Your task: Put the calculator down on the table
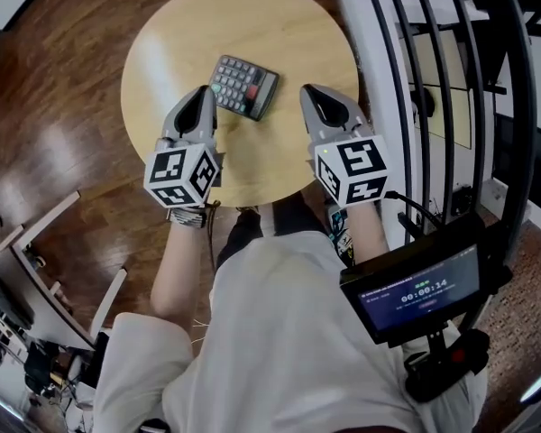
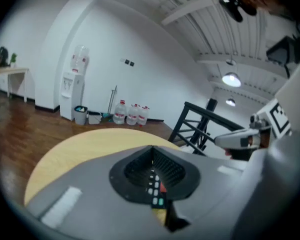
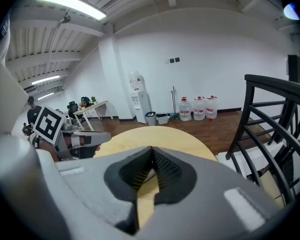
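Observation:
The dark calculator [image 1: 243,87] with grey keys lies flat on the round wooden table [image 1: 252,16], between my two grippers. My left gripper [image 1: 201,97] hovers just left of its near corner, jaws shut with nothing in them. In the left gripper view the closed jaws [image 2: 152,149] meet at the tip, and a strip of calculator keys [image 2: 156,190] shows through the gap below them. My right gripper [image 1: 312,94] hangs to the calculator's right, apart from it. Its jaws [image 3: 152,149] are shut and empty, with only table top [image 3: 160,136] beyond.
A black metal railing [image 1: 451,79] runs close along the table's right side. A small screen [image 1: 419,287] sits at the person's chest. Wooden floor [image 1: 63,106] surrounds the table. A water dispenser [image 2: 72,84] and several water bottles [image 2: 132,114] stand by the far wall.

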